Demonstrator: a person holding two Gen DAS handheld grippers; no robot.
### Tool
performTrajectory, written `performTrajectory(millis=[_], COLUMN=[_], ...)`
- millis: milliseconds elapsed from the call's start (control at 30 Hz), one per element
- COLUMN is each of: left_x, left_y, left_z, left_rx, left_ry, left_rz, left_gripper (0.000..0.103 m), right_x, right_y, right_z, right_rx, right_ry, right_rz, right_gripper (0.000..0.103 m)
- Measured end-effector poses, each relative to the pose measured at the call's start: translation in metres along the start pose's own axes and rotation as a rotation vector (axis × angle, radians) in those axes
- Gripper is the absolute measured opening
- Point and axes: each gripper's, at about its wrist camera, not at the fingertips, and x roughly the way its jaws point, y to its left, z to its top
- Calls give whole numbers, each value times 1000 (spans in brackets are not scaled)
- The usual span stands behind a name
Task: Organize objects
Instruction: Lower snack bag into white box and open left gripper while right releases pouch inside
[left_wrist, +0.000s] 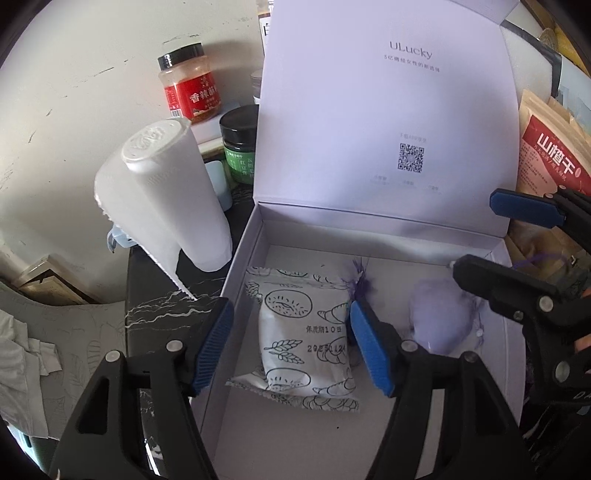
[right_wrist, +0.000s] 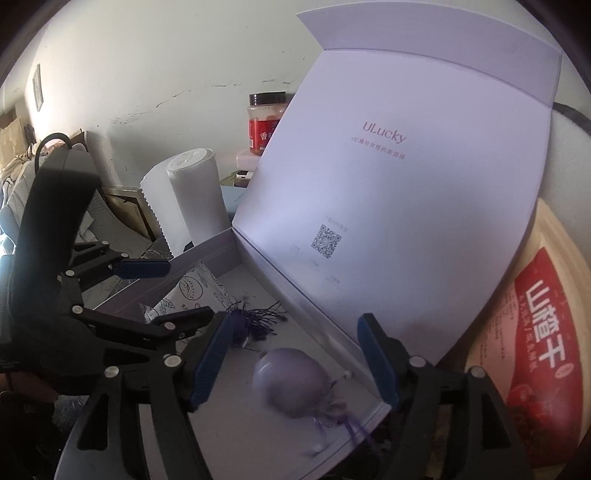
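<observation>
A: Left wrist view. Dark marbled worktop (left_wrist: 162, 314) against a scuffed wall; open white box (left_wrist: 511, 332), lid upright. Contents?

B: Printed snack packet (left_wrist: 303, 339) on its floor. Left gripper (left_wrist: 291, 347) jaws apart, straddling it, no contact.

A: Right wrist view?

B: Right gripper (right_wrist: 295, 363) jaws apart above a blurred purple pouch (right_wrist: 291, 380) in the box's corner.

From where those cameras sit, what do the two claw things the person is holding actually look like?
Both match: the left gripper and the right gripper are matte black plastic linkages joined by round silver rivets, each ending in two long flat fingers faced with ribbed blue pads. Triangular cut-outs lighten the black arms. A black cable loops above the left one's boxy black body in the right wrist view.
</observation>
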Motion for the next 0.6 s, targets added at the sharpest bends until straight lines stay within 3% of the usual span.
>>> performTrajectory(millis=[600], left_x=[-99], left_y=[4], left_z=[-5], left_rx=[-23], left_ry=[-111], left_rz=[44], left_gripper=[66], right_x=[-72], right_y=[17], right_z=[16], right_rx=[-28], right_ry=[-95], right_rz=[-31], right_gripper=[73])
